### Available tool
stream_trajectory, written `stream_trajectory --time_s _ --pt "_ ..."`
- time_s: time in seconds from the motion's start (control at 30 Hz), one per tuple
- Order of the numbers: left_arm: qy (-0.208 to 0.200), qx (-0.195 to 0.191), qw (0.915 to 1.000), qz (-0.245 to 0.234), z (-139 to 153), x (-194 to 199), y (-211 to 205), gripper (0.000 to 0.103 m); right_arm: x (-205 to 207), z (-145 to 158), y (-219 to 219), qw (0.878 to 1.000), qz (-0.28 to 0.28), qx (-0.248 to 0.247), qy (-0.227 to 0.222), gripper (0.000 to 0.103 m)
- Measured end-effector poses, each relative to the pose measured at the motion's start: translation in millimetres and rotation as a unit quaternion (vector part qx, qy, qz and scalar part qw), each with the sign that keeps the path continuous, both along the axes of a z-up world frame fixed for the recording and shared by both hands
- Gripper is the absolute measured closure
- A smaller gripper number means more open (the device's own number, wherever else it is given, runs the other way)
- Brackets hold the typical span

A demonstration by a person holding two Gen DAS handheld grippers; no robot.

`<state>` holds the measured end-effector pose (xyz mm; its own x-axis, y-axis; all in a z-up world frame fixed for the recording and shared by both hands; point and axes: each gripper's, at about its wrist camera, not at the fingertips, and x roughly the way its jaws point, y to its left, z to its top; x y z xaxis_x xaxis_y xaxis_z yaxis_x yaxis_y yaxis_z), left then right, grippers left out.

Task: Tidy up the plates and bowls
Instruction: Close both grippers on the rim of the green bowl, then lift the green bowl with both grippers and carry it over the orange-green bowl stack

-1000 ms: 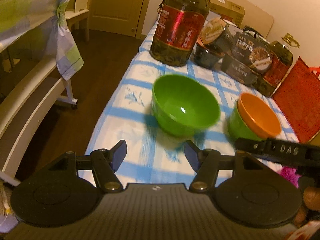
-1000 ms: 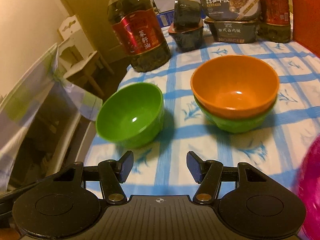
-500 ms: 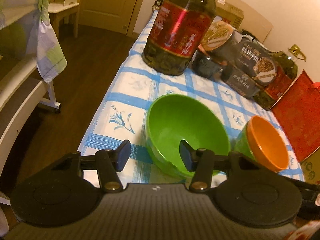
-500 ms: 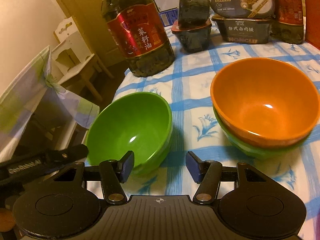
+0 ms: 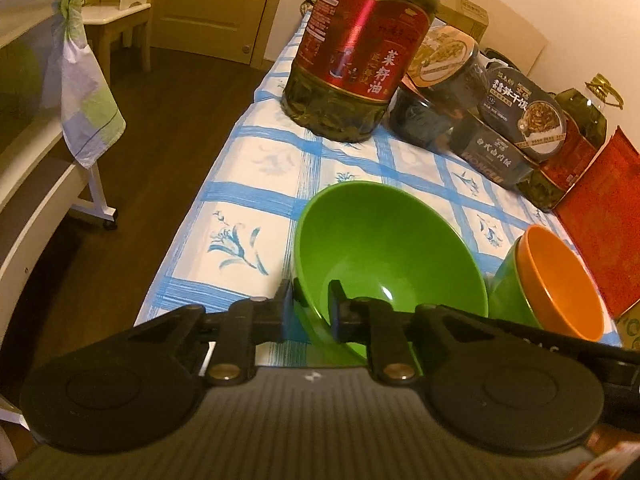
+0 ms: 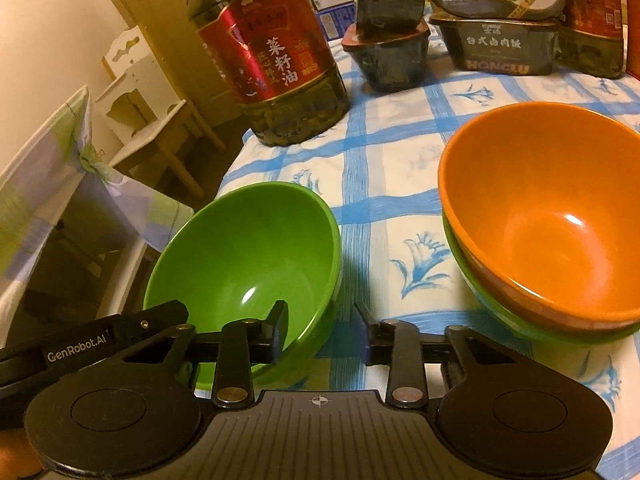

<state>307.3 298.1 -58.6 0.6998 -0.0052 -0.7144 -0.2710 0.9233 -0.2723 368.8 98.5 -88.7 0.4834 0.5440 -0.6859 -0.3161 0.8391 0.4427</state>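
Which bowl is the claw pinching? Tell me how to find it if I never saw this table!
Find the giant oil bottle with the red label on the blue-checked tablecloth. In front of it sit an orange bowl nested in a green one and, nearer the table edge, the lone green bowl. That one stands alone, with the left claw closed on its near rim.

oil jug [image 6: 272, 60] crowding back, cloth [image 6: 384, 184] seemingly open between bowls

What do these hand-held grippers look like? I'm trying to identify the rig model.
Both the left hand-held gripper and the right hand-held gripper are matte black: two flat fingers on brass-pinned links, round discs either side, a ribbed grey body. White "GenRobot.AI" lettering shows on the left one's side.
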Motion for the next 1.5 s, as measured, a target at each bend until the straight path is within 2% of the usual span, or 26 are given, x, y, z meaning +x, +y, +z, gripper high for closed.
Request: stream_trajectory --time_s 0.03,0.1,0.47,0.63,0.97,1.1,1.5 --pt "0.0 0.002 1.0 0.0 0 0 -1 0.087 0 0 2 1.0 0.003 -0.001 -0.001 0.077" --pt "0.001 0.008 1.0 -0.001 1 -1 -3 0.087 -1 1 4 1.0 0.003 -0.01 -0.005 0.079" --pt "0.007 0.019 0.9998 0.001 15 -30 -21 0.088 -29 10 -11 1.0 0.004 -0.01 0.009 0.08" --pt "0.001 0.009 1.0 -0.003 25 -57 -37 0.088 -58 20 -30 1.0 -0.001 -0.01 0.0 0.081" --pt "-0.009 0.014 0.9997 -0.019 50 -109 -88 0.088 -123 49 -75 0.999 -0.015 -0.024 -0.019 0.081" --pt "-0.012 0.002 0.9997 -0.023 56 -123 -104 0.088 -137 60 -95 0.999 -0.021 -0.023 -0.022 0.081" --pt "-0.02 0.005 0.9988 -0.045 75 -141 -145 0.088 -160 81 -138 0.998 -0.039 -0.021 -0.035 0.081"
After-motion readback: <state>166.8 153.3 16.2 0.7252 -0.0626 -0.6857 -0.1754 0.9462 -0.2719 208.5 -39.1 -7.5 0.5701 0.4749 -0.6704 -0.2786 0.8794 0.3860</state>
